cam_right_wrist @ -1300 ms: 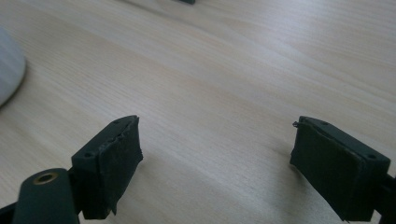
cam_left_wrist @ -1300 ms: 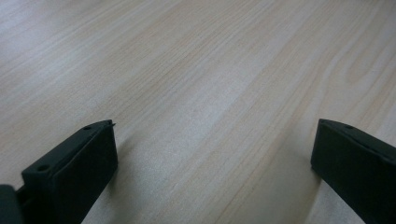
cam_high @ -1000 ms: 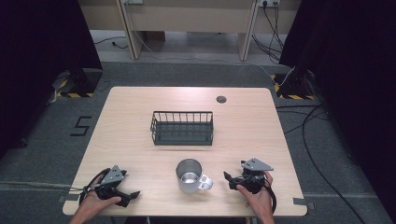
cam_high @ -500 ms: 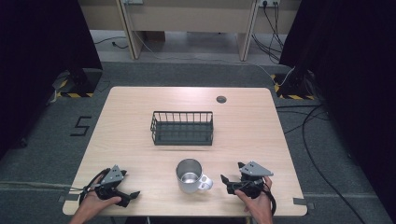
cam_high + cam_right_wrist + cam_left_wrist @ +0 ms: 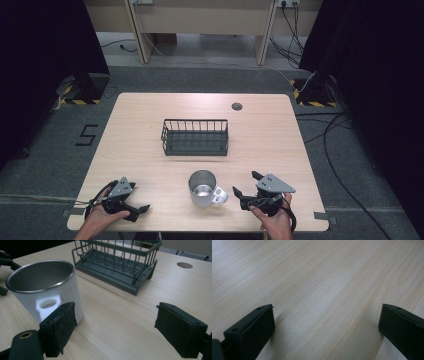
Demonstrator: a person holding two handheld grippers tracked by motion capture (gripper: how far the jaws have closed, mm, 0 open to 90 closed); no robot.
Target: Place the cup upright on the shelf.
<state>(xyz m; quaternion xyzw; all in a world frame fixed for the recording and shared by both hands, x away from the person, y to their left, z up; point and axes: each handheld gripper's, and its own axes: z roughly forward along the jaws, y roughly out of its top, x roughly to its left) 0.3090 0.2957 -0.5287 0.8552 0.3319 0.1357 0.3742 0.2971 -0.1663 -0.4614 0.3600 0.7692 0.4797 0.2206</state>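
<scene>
A steel mug (image 5: 202, 189) stands upright near the table's front edge, its handle pointing right. In the right gripper view the mug (image 5: 45, 290) is just beyond the left jaw, not between the jaws. My right gripper (image 5: 246, 184) is open to the right of the mug, close to the handle, with bare table in the gripper's (image 5: 115, 306) gap. My left gripper (image 5: 140, 197) rests at the front left of the table, well left of the mug. The left gripper (image 5: 327, 306) is open over bare wood.
A dark wire basket (image 5: 195, 136) sits at mid-table behind the mug; the basket (image 5: 117, 262) looks empty. A round cable hole (image 5: 236, 106) lies farther back right. The wooden table (image 5: 280, 145) is bare around them. Cables trail on the floor to the right.
My right gripper has shifted slightly toward the near edge and turned a little toward the mug. The left gripper, mug and basket have not moved.
</scene>
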